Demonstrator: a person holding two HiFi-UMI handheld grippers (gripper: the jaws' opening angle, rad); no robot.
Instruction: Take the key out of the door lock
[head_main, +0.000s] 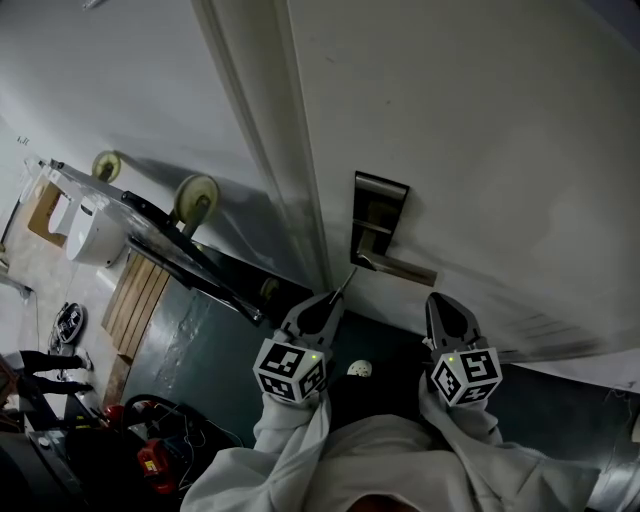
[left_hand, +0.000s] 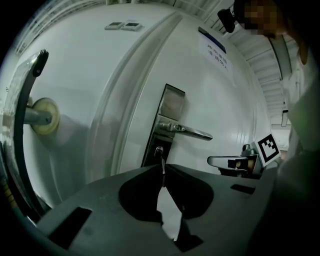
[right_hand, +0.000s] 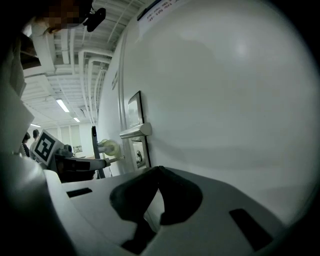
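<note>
- white panel door (head_main: 480, 120), facing both tools.
- brushed-steel lock plate with lever handle (left_hand: 165, 125), just ahead of left tool (left_hand: 163, 174).
- right tool (right_hand: 159, 168), tips pressed together, empty, beside the lever.
- thin metal key (left_hand: 161, 160), pinched by left tool, apparently still in keyhole.
- Risk: a skewed pull binds the blade, or the grip slips.

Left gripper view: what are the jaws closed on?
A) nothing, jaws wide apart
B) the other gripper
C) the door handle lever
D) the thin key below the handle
D: the left gripper has its jaws pinched together on the key, a thin blade running up to the lock just under the door handle, which it does not touch.
</note>
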